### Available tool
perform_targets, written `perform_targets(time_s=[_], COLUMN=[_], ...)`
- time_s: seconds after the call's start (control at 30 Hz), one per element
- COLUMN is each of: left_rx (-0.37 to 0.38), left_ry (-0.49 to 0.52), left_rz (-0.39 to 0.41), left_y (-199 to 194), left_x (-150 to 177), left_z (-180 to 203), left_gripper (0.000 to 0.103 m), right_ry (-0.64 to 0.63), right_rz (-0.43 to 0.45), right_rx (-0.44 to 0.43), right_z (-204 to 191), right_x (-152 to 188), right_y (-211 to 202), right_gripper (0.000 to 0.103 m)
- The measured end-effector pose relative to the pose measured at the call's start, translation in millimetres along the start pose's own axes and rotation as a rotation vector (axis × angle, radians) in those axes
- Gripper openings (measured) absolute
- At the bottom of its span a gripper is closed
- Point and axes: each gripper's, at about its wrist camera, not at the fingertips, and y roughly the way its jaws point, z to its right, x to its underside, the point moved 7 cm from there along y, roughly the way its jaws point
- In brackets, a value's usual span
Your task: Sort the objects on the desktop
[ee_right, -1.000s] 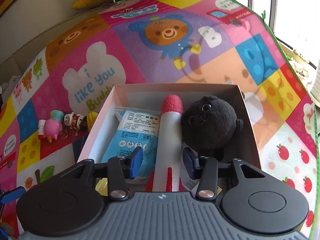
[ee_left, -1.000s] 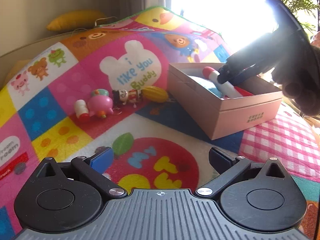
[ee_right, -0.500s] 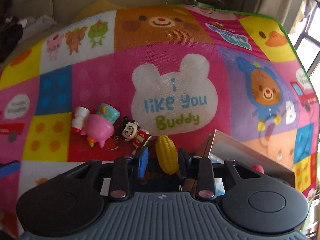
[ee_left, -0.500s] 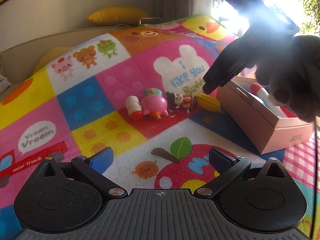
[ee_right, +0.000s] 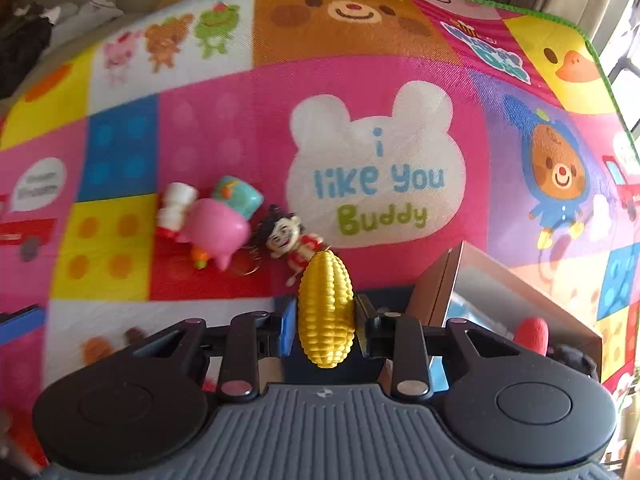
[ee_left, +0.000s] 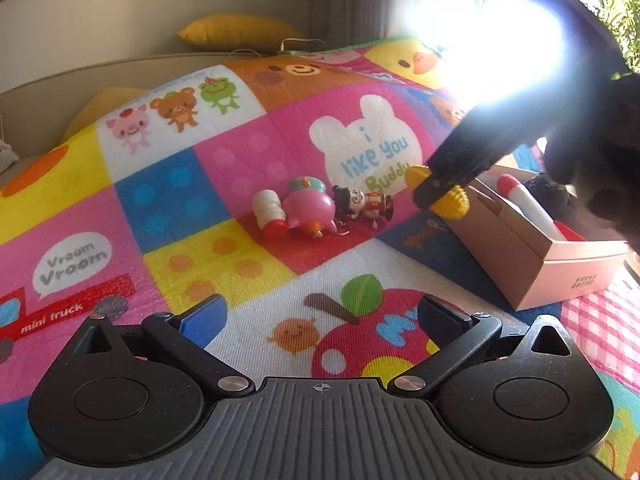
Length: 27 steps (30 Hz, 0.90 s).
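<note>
My right gripper (ee_right: 325, 316) is shut on a yellow toy corn cob (ee_right: 326, 306), held just above the mat beside the pink box (ee_right: 440, 296); the corn also shows in the left wrist view (ee_left: 450, 200), clamped in the right gripper (ee_left: 436, 190). A small doll figure (ee_right: 290, 240), a pink pig toy (ee_right: 218, 226) and a white-and-red toy (ee_right: 174, 210) lie in a row on the mat. My left gripper (ee_left: 320, 318) is open and empty, low over the apple print. The box (ee_left: 560, 268) holds a white-and-red rocket toy (ee_left: 528, 200) and a black plush (ee_left: 550, 194).
The colourful play mat (ee_left: 160, 184) covers the whole surface. A yellow cushion (ee_left: 240, 32) lies behind the mat's far edge. Strong window glare washes out the upper right of the left wrist view.
My right gripper left the box, moved left to the corn cob and closed on it. It now holds the corn lifted off the mat. The left gripper's view swung left.
</note>
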Motion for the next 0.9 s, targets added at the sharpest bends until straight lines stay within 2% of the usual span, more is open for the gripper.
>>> perform_targets(time_s=[0.17,0.3,0.4,0.5,0.57,0.63,0.73,0.83,0.87,0.9], left_rx=[-0.015,-0.025,-0.02,-0.024,-0.023,-0.026,-0.027,-0.029,-0.029,-0.029], left_ry=[0.013,0.034,0.039,0.052,0.06,0.065,0.065,0.059,0.053,0.045], left_rz=[-0.01,-0.025,-0.036,-0.041,-0.045,-0.05,-0.047,-0.038,-0.033,-0.027], left_y=[-4,-2,1,1,0,0,-2,-5,-6,-6], left_x=[2,3,4,5,6,7,6,5,4,3], left_z=[4,10,15,20,22,22,19,15,13,11], left_gripper=[0.103,0.103,0.103,0.103,0.103,0.103,0.103,0.103,0.103,0.103], right_ry=[0.051,0.103,0.123,0.119,0.109,0.072,-0.005,-0.069,-0.095,-0.141], right_rz=[0.053,0.044,-0.003,-0.007,0.009,0.056,0.159,0.195,0.183,0.152], right_rx=[-0.142,-0.217,-0.165,-0.066,-0.048,-0.067,-0.088,-0.102,-0.096,-0.088], right_z=[-8,-6,2,19,23,20,7,-8,-12,-19], right_x=[53,106,142,157,156,145,108,61,48,31], right_y=[-72,-98,-94,-81,-83,-93,-107,-97,-88,-73], right_gripper=[0.03,0.03,0.03,0.03,0.032,0.033,0.033,0.033,0.036,0.048])
